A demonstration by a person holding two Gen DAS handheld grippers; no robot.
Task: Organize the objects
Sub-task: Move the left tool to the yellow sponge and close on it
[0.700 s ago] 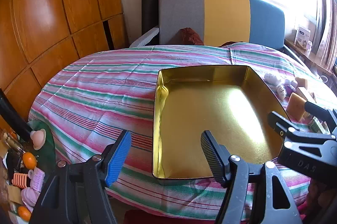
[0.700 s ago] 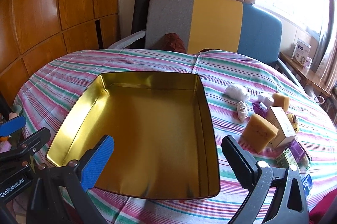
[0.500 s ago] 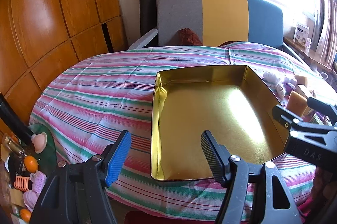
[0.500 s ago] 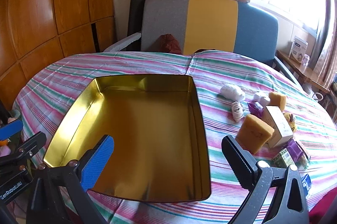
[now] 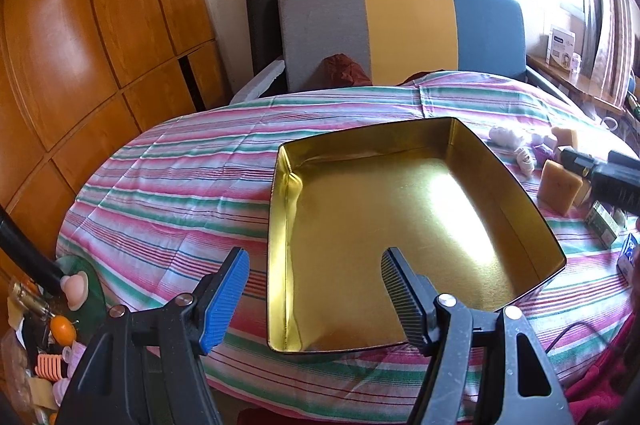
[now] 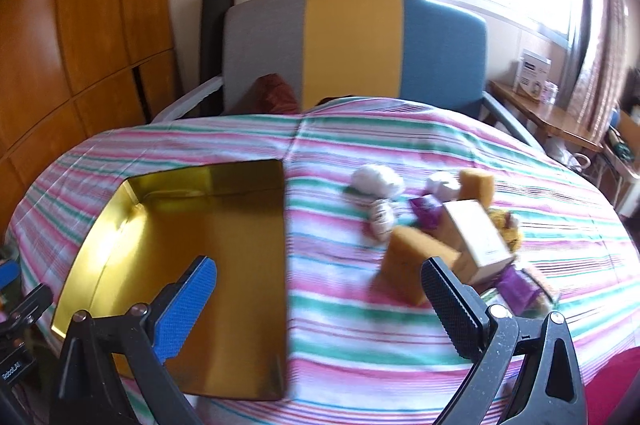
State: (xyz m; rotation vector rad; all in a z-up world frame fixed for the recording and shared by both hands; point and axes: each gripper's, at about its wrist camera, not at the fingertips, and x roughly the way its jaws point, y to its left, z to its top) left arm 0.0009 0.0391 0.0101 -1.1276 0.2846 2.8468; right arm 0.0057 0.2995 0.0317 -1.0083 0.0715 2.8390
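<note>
A shallow gold tin tray (image 5: 280, 209) (image 6: 100, 237) lies empty on the striped tablecloth. To its right sits a heap of small things: an orange sponge block (image 6: 412, 261) (image 5: 558, 185), a tan box (image 6: 476, 241), a white wad (image 6: 378, 179), a second orange sponge (image 6: 476, 185) and purple packets (image 6: 428, 211). My left gripper (image 5: 314, 265) hangs open over the tray's near edge with nothing between its fingers. My right gripper (image 6: 320, 285) stands wide open over the cloth between tray and heap, empty, its black finger just in front of the sponge block. In the left wrist view the right gripper's tip (image 5: 580, 161) shows near the heap.
A grey, yellow and blue chair (image 6: 352, 53) stands behind the table. Wooden panelling (image 5: 80, 45) fills the left side. Beyond the table's left edge, a low surface holds small toys and orange fruit (image 5: 64, 329). A wooden side shelf (image 6: 544, 113) with a white box stands at right.
My right gripper has swung to the right, from over the tray toward the heap of objects; its view is blurred. The left gripper has drawn back a little and shifted left.
</note>
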